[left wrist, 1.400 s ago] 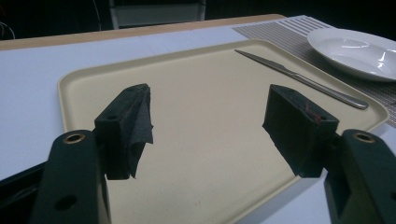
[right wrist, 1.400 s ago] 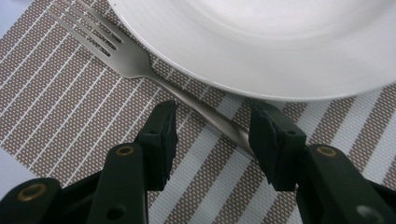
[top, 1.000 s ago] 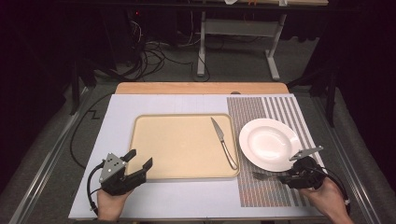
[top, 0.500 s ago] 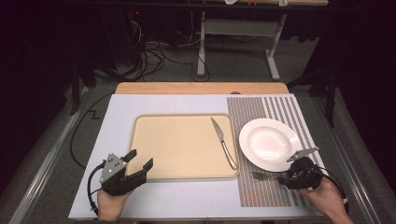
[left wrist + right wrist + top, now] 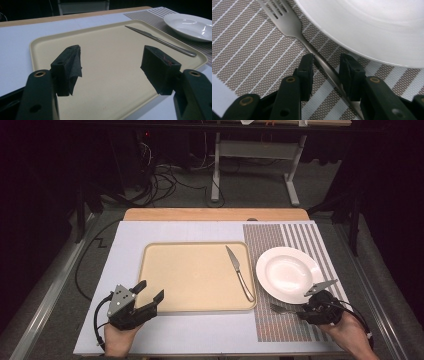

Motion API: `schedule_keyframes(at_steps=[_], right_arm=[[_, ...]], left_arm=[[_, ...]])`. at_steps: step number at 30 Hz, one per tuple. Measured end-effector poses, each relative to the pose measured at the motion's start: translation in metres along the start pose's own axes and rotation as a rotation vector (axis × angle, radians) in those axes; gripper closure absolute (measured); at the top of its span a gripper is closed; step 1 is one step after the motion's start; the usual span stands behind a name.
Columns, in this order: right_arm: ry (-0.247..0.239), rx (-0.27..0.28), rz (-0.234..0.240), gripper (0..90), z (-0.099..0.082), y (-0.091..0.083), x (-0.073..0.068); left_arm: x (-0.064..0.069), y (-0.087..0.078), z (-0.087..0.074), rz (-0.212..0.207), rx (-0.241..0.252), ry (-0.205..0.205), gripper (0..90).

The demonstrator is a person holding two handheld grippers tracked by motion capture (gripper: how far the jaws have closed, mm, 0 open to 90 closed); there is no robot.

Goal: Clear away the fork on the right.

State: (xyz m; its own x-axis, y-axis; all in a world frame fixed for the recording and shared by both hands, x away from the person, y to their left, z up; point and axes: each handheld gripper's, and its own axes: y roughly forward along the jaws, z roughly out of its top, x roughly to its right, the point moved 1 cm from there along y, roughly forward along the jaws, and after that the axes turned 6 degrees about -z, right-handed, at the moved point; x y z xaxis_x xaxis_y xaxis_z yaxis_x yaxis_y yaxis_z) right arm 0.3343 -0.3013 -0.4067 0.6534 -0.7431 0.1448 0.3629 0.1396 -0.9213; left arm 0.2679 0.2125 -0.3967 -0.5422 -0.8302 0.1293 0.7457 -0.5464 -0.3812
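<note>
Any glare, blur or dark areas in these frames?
High view: background beyond the table is near black. Left gripper view: soft highlights on the round white plate, whose far edge looks soft. Right gripper view: thin steel fork sharp, no glare.

**Where everything sits on the table**

A tray (image 5: pixel 195 277) lies at the middle of the table (image 5: pixel 150 232), with a knife (image 5: pixel 239 272) in it along its right side. Just right of the tray, on a placemat (image 5: pixel 300 235), sits a plate (image 5: pixel 287 274). A fork (image 5: pixel 287 23) lies on the placemat before the plate, just beside its near rim — handle toward the right. The right gripper (image 5: pixel 327 66) straddles that handle, jaws either side. The left gripper (image 5: pixel 150 292) sits at the tray's near left corner — well apart from the knife.
</note>
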Motion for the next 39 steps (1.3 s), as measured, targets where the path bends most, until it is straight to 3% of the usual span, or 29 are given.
schedule_keyframes(at_steps=[8,11,13,16,21,39], right_arm=[[-0.042,-0.012,0.038,73.1,0.003,-0.001,-0.007],[-0.050,-0.005,0.028,74.2,0.003,-0.001,-0.008],[-0.054,-0.007,0.057,76.7,0.003,-0.001,-0.009],[-0.068,-0.003,0.038,77.3,0.003,-0.001,-0.012],[-0.088,-0.012,0.057,80.3,0.005,-0.001,-0.013],[-0.175,-0.003,0.040,85.6,0.008,-0.001,-0.022]], left_arm=[[0.000,0.000,0.000,-0.001,-0.001,-0.001,33.0],[0.000,0.001,0.000,-0.001,-0.002,-0.001,33.0],[0.000,0.001,0.000,-0.003,-0.001,-0.002,33.0],[0.000,0.001,0.000,-0.003,-0.002,-0.001,33.0],[0.000,0.001,0.000,-0.003,-0.001,-0.002,33.0],[0.000,0.001,0.000,0.000,0.000,0.000,33.0]])
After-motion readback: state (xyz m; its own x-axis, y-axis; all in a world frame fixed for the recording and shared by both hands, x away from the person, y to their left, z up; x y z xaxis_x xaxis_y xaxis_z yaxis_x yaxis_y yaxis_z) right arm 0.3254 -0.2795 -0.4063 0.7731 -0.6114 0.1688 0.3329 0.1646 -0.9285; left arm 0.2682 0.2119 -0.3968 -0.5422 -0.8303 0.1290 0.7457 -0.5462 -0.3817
